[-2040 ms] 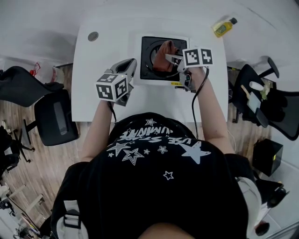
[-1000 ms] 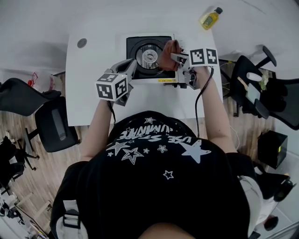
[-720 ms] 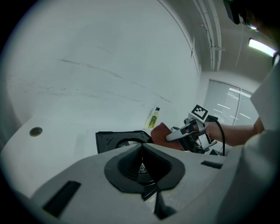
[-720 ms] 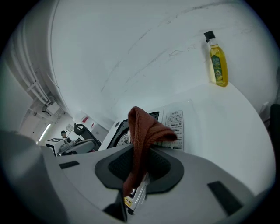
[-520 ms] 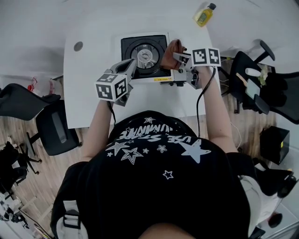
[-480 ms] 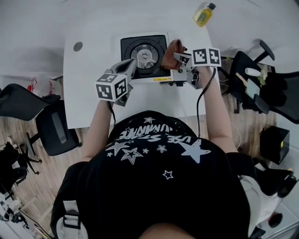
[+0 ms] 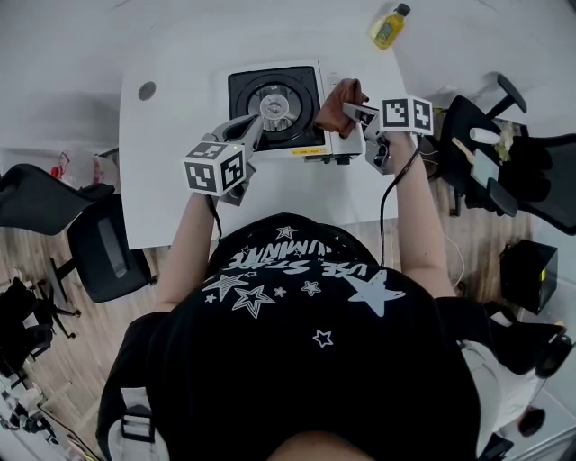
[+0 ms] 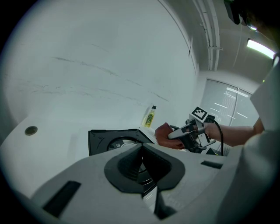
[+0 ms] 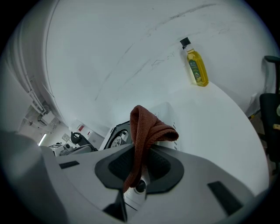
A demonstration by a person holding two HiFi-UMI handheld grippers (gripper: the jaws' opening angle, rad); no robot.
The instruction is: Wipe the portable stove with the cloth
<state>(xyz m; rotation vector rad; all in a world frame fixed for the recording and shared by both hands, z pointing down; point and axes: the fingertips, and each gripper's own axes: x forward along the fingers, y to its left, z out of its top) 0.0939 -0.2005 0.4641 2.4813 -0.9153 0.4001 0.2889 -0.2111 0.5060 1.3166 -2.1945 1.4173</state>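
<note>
The portable stove [image 7: 281, 110] sits on the white table [image 7: 171, 171], black top with a round burner, white right panel. My right gripper [image 7: 353, 112] is shut on a folded brown cloth [image 7: 340, 104] over the stove's right side. In the right gripper view the cloth [image 9: 146, 133] stands up between the jaws above the stove [image 9: 117, 135]. My left gripper [image 7: 247, 133] hangs at the stove's front-left corner, jaws shut on nothing; in its view the stove [image 8: 114, 140], the cloth [image 8: 164, 133] and the right gripper [image 8: 181, 134] show ahead.
A yellow bottle [image 7: 389, 26] lies at the table's far right corner; the bottle [image 9: 196, 66] also shows in the right gripper view. A round grommet [image 7: 146, 90] marks the table's left side. Black chairs [image 7: 99, 234] stand to the left and right [image 7: 504, 144] of the table.
The right gripper has carried the cloth rightward, from the burner area to the stove's right panel. The left gripper has stayed at the front-left corner.
</note>
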